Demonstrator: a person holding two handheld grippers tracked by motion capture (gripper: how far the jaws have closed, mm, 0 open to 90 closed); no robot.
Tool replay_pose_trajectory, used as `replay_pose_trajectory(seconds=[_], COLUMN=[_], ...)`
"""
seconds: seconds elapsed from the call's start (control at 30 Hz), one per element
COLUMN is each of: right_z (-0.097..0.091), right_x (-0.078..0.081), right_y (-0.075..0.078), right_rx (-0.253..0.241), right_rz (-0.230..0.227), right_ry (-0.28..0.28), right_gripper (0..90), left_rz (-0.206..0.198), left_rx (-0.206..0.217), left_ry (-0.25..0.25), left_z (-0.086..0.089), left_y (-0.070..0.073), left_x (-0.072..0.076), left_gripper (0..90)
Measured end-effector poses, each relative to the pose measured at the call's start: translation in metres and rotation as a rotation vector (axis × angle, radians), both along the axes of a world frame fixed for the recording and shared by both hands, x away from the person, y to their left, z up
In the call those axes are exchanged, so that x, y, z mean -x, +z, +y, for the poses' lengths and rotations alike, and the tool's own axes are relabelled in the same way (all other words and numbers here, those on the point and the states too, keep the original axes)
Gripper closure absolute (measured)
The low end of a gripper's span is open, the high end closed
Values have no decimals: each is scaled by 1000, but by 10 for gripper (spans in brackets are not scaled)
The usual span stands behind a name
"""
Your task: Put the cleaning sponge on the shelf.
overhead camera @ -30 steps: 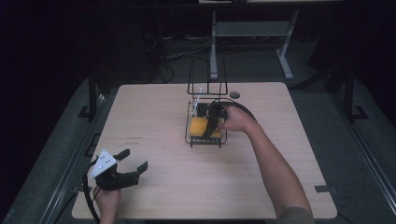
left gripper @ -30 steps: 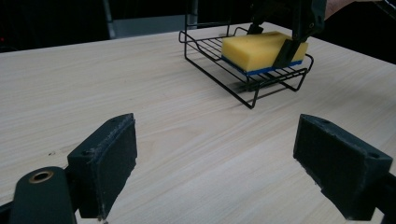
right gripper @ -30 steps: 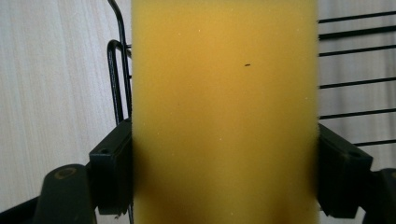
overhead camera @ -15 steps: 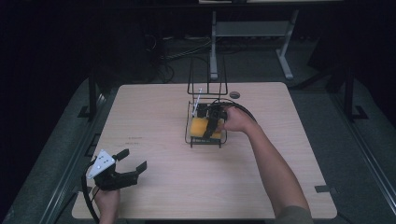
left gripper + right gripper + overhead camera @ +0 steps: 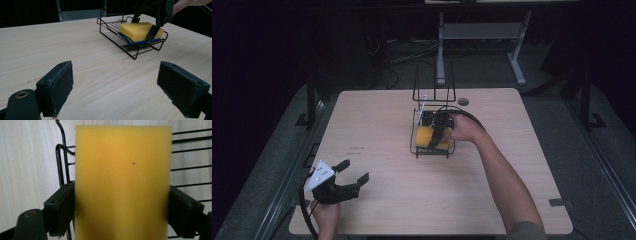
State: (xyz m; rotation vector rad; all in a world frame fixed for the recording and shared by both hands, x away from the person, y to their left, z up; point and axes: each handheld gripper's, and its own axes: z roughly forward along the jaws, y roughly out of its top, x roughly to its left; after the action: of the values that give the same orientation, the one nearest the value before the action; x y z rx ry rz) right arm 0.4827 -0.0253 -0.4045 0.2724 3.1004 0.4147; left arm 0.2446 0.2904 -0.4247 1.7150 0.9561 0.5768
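My left gripper (image 5: 353,175) sits at the near left corner of the table (image 5: 377,125), jaws spread wide with nothing between them; in the left gripper view only bare tabletop lies between the two pads. It has shifted very little over the last second, the hand (image 5: 326,215) beneath it keeping much the same place. I judge it idle and not yet needed.

Moving right, the wire rack (image 5: 418,150) stands near the middle of the table, its tall back loops on the far side. The yellow sponge (image 5: 426,136) lies in the rack's tray, blue underside down, as the left gripper view confirms (image 5: 138,30).

My right gripper (image 5: 438,134) is at the sponge. In the right gripper view its jaws stand on either side of the sponge (image 5: 122,182), pads against its long edges. The foam shows no clear squeeze, so I take this as a light hold at most. Across the last second the right arm has barely moved and the sponge has stayed seated in the tray.

Finding: the change is slight, a settling of the right gripper on the sponge. I judge the work to stand either at the start of a lift out of the rack or at the end of a placement; which, I cannot tell. The rack wires beside the jaws could snag on withdrawal.
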Motion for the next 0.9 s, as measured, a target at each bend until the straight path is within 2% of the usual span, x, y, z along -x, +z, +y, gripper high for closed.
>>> replay_pose_trajectory(seconds=[0.9], right_z=[-8], right_x=[7], right_y=[18], right_rx=[-14], right_rz=[-37], right_ry=[7], right_gripper=[177], left_rz=[-2], left_rx=[-7], left_ry=[-7], left_z=[-3], left_y=[0], left_x=[0], left_gripper=[128])
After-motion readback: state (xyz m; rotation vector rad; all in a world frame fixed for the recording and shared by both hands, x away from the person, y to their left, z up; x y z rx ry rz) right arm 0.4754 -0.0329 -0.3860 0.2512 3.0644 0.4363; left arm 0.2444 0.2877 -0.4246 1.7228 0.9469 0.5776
